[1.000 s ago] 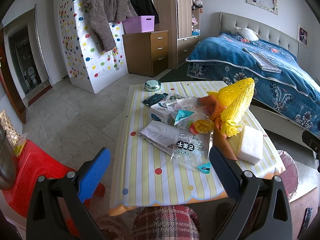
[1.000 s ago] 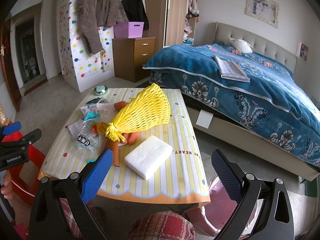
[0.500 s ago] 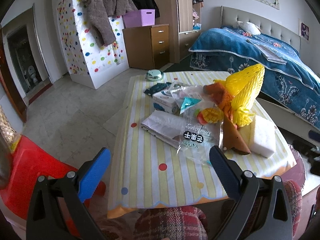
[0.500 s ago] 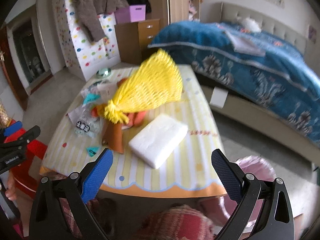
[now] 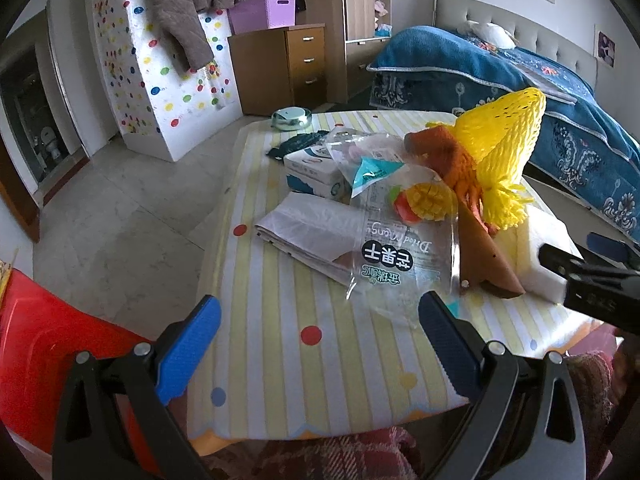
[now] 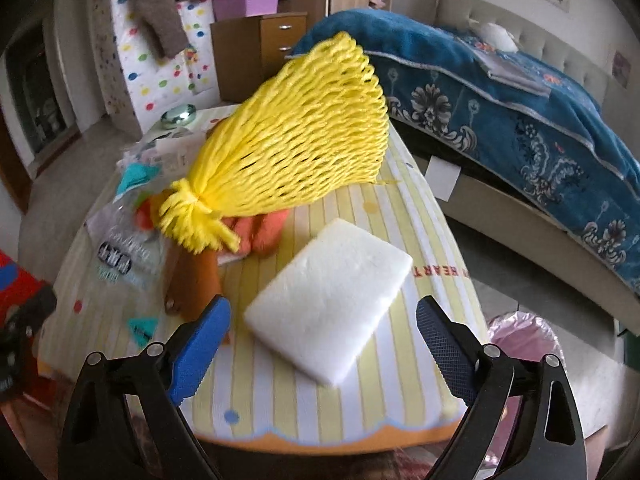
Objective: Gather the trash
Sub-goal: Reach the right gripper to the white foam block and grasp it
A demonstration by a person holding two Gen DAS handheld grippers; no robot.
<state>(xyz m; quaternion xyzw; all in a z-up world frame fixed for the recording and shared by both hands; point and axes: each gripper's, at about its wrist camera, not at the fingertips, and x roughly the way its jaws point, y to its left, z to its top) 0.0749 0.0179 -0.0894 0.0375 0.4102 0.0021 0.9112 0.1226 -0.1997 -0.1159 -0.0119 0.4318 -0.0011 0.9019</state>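
Both your left gripper (image 5: 318, 330) and right gripper (image 6: 322, 330) gape empty. Centre-frame, the thick white foam slab (image 6: 330, 304) may outspan those jaws and slide off the striped tablecloth (image 6: 340, 412).

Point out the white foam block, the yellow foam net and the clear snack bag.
white foam block (image 6: 332, 300), right wrist view, middle of its top face.
yellow foam net (image 6: 296, 140), right wrist view, centre of the mesh body.
clear snack bag (image 5: 394, 256), left wrist view, printed black label.
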